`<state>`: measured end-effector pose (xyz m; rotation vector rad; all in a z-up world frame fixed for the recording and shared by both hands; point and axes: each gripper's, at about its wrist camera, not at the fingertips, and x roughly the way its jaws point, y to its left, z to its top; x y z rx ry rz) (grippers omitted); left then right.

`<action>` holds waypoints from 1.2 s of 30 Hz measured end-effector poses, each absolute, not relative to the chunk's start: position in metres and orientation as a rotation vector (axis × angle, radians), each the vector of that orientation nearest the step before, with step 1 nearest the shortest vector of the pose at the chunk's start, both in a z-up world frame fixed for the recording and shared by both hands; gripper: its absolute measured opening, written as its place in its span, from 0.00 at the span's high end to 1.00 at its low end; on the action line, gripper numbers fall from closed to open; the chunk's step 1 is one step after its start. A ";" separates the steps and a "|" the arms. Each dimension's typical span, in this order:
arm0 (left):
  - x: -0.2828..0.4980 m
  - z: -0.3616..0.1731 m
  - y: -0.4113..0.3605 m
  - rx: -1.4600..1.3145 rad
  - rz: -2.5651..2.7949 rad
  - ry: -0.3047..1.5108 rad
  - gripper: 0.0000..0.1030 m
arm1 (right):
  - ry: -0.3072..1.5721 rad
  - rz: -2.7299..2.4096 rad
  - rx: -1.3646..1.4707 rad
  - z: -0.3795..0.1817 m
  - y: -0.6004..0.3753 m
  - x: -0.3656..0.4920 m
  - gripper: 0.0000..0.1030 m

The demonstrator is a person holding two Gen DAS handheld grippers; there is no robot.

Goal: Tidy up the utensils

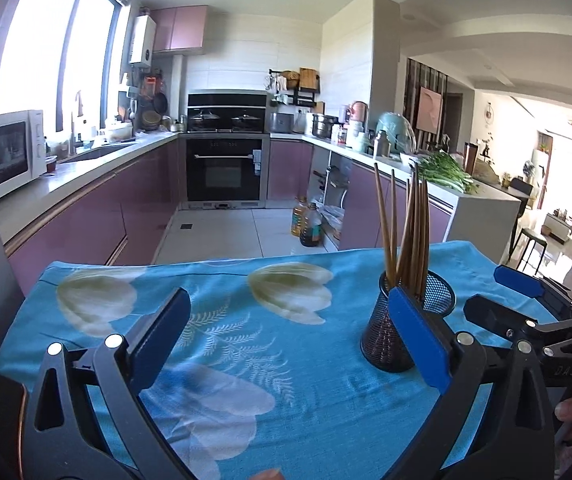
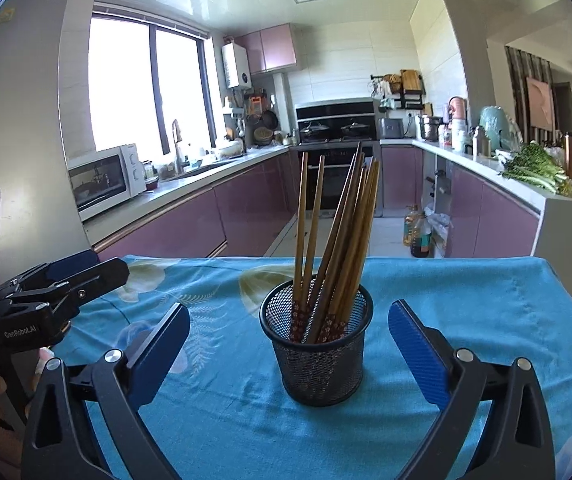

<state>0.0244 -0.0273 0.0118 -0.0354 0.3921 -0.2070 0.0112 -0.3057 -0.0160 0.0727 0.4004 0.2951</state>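
Note:
A black mesh cup [image 2: 318, 354] stands upright on the blue flowered cloth [image 2: 230, 408]. Several brown chopsticks [image 2: 342, 240] stand in it, fanned out. My right gripper [image 2: 290, 328] is open and empty, its blue pads on either side of the cup, not touching it. My left gripper [image 1: 290, 320] is open and empty over the cloth; the cup [image 1: 406, 320] with the chopsticks [image 1: 406, 228] sits partly behind its right pad. The right gripper [image 1: 502, 296] shows at the right edge of the left wrist view, and the left gripper [image 2: 70, 272] at the left edge of the right wrist view.
The cloth-covered table ends at a far edge [image 1: 246, 260] over the kitchen floor. Oil bottles [image 1: 306, 224] stand on the floor beyond. Purple counters run along both sides, with a microwave [image 2: 106, 180] on the left and green vegetables [image 2: 534, 168] on the right.

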 end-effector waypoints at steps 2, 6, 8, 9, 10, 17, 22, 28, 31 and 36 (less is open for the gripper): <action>0.018 0.012 -0.023 -0.051 -0.195 0.375 0.05 | 0.381 0.286 0.073 -0.016 -0.304 0.005 0.07; 0.007 0.015 -0.019 -0.058 -0.167 0.348 0.05 | 0.360 0.282 0.091 -0.016 -0.303 0.001 0.07; 0.004 0.013 -0.018 -0.056 -0.150 0.337 0.05 | 0.356 0.272 0.087 -0.017 -0.300 -0.002 0.07; 0.002 0.012 -0.018 -0.055 -0.145 0.333 0.05 | 0.351 0.268 0.084 -0.017 -0.299 -0.003 0.07; 0.000 0.012 -0.017 -0.054 -0.134 0.329 0.05 | 0.346 0.268 0.084 -0.017 -0.298 -0.004 0.07; -0.006 0.009 -0.013 -0.053 -0.107 0.328 0.05 | 0.321 0.257 0.073 -0.016 -0.293 -0.008 0.07; -0.010 0.010 -0.011 -0.052 -0.091 0.319 0.05 | 0.309 0.248 0.062 -0.016 -0.293 -0.010 0.07; -0.014 0.013 -0.012 -0.047 -0.076 0.301 0.05 | 0.300 0.244 0.064 -0.015 -0.293 -0.012 0.07; -0.015 0.014 -0.012 -0.046 -0.075 0.298 0.05 | 0.294 0.241 0.057 -0.015 -0.292 -0.013 0.07; -0.017 0.015 -0.012 -0.046 -0.068 0.292 0.05 | 0.291 0.239 0.060 -0.014 -0.293 -0.014 0.07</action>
